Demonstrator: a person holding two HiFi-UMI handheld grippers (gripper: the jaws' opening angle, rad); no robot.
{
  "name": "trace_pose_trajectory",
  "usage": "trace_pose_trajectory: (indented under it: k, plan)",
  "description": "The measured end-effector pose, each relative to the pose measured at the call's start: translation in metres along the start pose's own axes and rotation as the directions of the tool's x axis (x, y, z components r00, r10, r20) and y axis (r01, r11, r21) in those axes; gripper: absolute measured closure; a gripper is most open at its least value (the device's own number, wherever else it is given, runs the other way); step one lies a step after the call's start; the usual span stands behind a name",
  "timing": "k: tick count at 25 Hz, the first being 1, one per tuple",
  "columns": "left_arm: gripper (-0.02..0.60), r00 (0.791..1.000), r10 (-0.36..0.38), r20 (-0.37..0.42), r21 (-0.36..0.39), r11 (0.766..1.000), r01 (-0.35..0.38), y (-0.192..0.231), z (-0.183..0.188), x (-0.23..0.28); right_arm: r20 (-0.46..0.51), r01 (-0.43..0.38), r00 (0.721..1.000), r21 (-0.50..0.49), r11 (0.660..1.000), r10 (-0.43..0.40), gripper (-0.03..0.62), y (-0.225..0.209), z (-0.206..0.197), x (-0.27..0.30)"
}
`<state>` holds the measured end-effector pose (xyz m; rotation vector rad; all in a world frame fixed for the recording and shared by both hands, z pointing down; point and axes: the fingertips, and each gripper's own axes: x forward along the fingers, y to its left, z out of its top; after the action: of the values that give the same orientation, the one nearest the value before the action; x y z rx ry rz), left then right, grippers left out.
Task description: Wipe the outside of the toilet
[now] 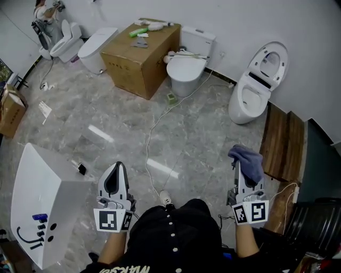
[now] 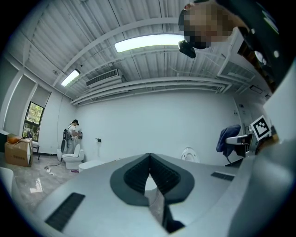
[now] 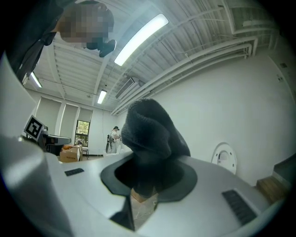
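Note:
My right gripper [image 1: 241, 169] is shut on a blue-grey cloth [image 1: 249, 160], which bunches over its fingertips and fills the middle of the right gripper view [image 3: 150, 134]. My left gripper [image 1: 116, 167] is shut with nothing between its jaws [image 2: 149, 159]. Both are held low over the floor, well short of the toilets. A white toilet with its lid raised [image 1: 256, 88] stands ahead to the right by the wall. Its round lid [image 3: 224, 158] shows past the cloth. Straight ahead stands a second white toilet [image 1: 186, 68], lid down.
A large cardboard box [image 1: 139, 53] with small items on top stands left of the middle toilet. A white basin [image 1: 37, 205] lies at lower left. Wooden boards [image 1: 281, 139] lie at right. A cable [image 1: 153, 128] runs across the floor. A person [image 1: 45, 16] works at far-left toilets.

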<state>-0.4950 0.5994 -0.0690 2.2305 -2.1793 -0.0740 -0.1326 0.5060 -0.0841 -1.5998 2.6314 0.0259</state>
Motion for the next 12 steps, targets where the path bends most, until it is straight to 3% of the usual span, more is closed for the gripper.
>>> trace_pose_trajectory:
  k: [12]
  plan:
    - [0.571,0.999,0.036,-0.004,0.001,0.999,-0.036,0.04,-0.008,0.027,-0.005,-0.035,0.999,-0.003,0.999,0.035,0.499,0.015,-0.01,0.066]
